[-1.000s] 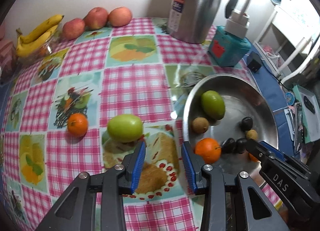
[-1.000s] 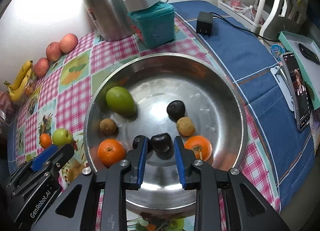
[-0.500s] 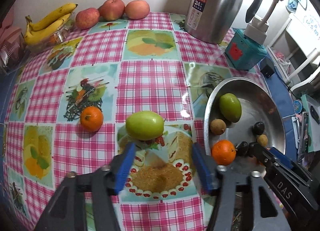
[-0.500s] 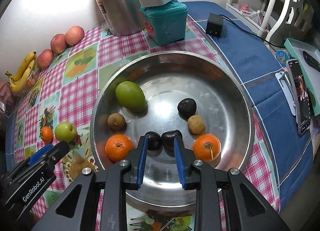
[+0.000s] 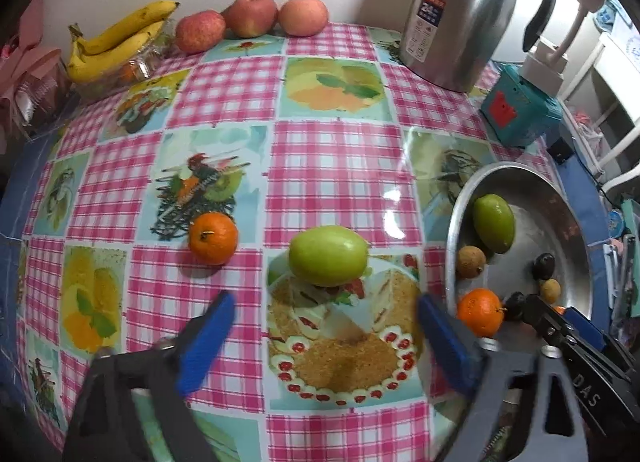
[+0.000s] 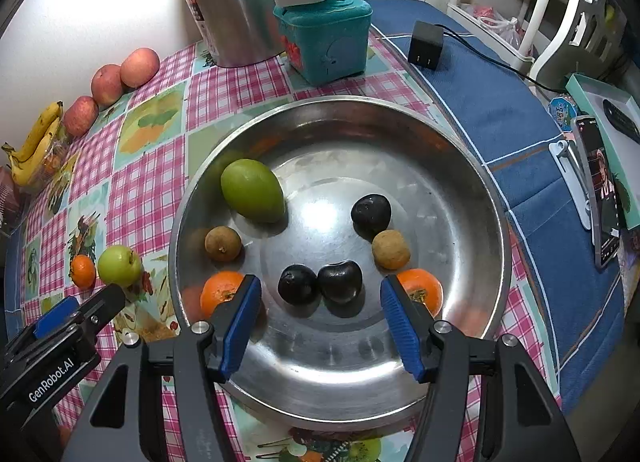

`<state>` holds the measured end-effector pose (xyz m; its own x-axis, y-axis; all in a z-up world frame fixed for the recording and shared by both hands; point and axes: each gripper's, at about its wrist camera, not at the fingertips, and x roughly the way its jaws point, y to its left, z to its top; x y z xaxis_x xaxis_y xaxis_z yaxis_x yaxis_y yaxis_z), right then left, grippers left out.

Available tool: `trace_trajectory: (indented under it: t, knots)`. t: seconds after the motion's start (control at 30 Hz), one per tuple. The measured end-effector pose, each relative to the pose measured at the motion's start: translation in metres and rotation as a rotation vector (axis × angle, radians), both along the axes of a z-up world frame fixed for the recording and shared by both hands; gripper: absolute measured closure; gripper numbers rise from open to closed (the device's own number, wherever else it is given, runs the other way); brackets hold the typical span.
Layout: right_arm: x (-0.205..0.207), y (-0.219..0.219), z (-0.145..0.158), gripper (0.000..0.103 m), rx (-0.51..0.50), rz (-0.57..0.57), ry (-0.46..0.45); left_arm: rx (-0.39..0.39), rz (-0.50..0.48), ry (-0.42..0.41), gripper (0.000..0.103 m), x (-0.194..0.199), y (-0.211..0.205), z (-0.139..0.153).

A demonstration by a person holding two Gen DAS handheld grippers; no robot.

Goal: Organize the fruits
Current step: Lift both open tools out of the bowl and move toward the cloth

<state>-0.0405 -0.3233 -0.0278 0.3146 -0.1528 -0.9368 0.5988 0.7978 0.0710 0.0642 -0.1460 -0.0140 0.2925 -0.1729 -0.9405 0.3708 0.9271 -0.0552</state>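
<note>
Desk (image 5: 328,149) under a checked cloth carries a steel basin (image 6: 460,197) at right, collecting fruit: green mango, oranges, dark plums (image 6: 320,284). Left tongs (image 5: 324,342) gape wide and empty just near of the green apple (image 5: 328,256), likely lined up to grab it. Right tongs (image 6: 320,316) hang spread, empty, over the plums. Small orange (image 5: 213,238) waits left of the apple

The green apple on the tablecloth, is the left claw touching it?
Apart. The left wrist view shows the left claw wide open, with patterned tablecloth visible between its blue fingertips and the green apple.
</note>
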Motion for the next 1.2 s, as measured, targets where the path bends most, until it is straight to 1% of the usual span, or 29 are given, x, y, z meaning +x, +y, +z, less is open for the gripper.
trace_trajectory:
  t: [0.07,0.1,0.23,0.43,0.5,0.6,0.83,1.0,1.2]
  knots:
    - [0.0,0.0,0.0,0.038,-0.002,-0.002,0.001,0.013,0.008,-0.021,0.0,0.001,0.002,0.0]
    - [0.0,0.0,0.0,0.031,-0.005,-0.004,0.0,0.019,0.012,-0.024,0.0,0.002,0.003,0.0]
    - [0.0,-0.001,0.0,0.02,-0.025,-0.014,-0.008,0.014,0.03,-0.015,0.0,0.005,0.008,-0.002]
    - [-0.001,-0.001,0.001,0.017,-0.036,-0.014,-0.022,0.04,0.035,-0.034,0.0,0.006,0.01,-0.002]
    - [-0.001,0.0,0.001,0.004,-0.048,-0.018,-0.024,0.051,0.037,-0.041,0.0,0.006,0.011,-0.002]
    - [-0.001,0.0,0.003,0.003,-0.069,-0.02,-0.032,0.053,0.044,-0.046,0.0,0.008,0.014,-0.003]
    - [-0.002,-0.001,0.003,0.003,-0.069,-0.025,-0.044,0.031,0.041,-0.065,0.0,0.01,0.019,0.001]
    - [-0.003,-0.001,0.002,0.003,-0.064,-0.036,-0.046,0.014,0.026,-0.098,0.0,0.013,0.025,0.008]
    - [0.0,0.0,0.005,0.003,-0.033,-0.028,-0.084,-0.002,0.057,-0.155,0.0,0.025,0.045,0.021]
